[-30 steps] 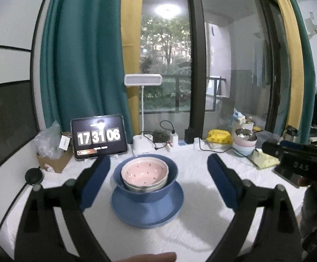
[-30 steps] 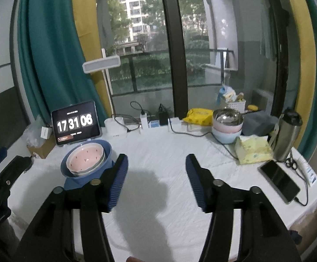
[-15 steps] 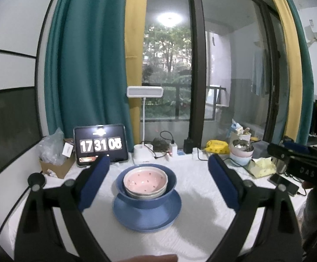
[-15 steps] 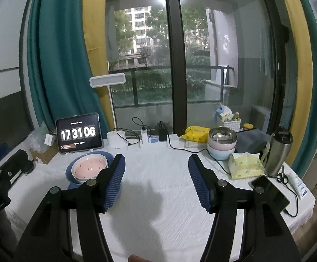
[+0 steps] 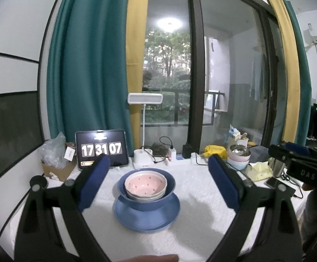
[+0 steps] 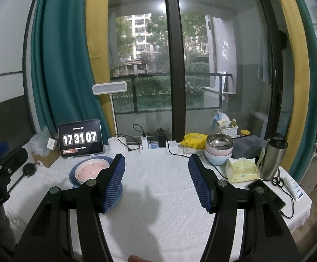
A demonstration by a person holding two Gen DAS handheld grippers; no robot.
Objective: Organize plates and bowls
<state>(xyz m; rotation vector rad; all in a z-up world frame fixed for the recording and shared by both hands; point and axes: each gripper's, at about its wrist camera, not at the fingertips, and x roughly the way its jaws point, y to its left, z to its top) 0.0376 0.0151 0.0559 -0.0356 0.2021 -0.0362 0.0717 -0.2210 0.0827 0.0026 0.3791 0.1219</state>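
While both grippers hang above the white tabletop (image 6: 158, 196), neither has anything in its grasp: the left gripper (image 5: 158, 181) has its jaws released and spread wide, and the right gripper (image 6: 156, 181) likewise stands with its jaws apart and only bare cloth showing in the gap. Seen from the left wrist, the stack sits framed between the left jaws and a little beyond them, touched by neither pad: a blue plate (image 5: 146, 218) at the bottom, a blue bowl (image 5: 146, 196) on it, and a pink dotted bowl (image 5: 145, 184) nested on top, with a pale bowl rim just showing under the pink one. From the right wrist the same stack lies outside the jaws, to the left of the left-hand pad and partly hidden behind it. A second stack of bowls (image 6: 219, 150), steel on pink on pale blue, stands beyond the right-hand pad of the right gripper, near the far edge. A tablet clock (image 6: 80, 138) stands past the first stack, a white lamp (image 6: 110, 88) beside it. A steel flask (image 6: 273, 156) and a yellow tissue pack (image 6: 241, 170) sit off to the right.
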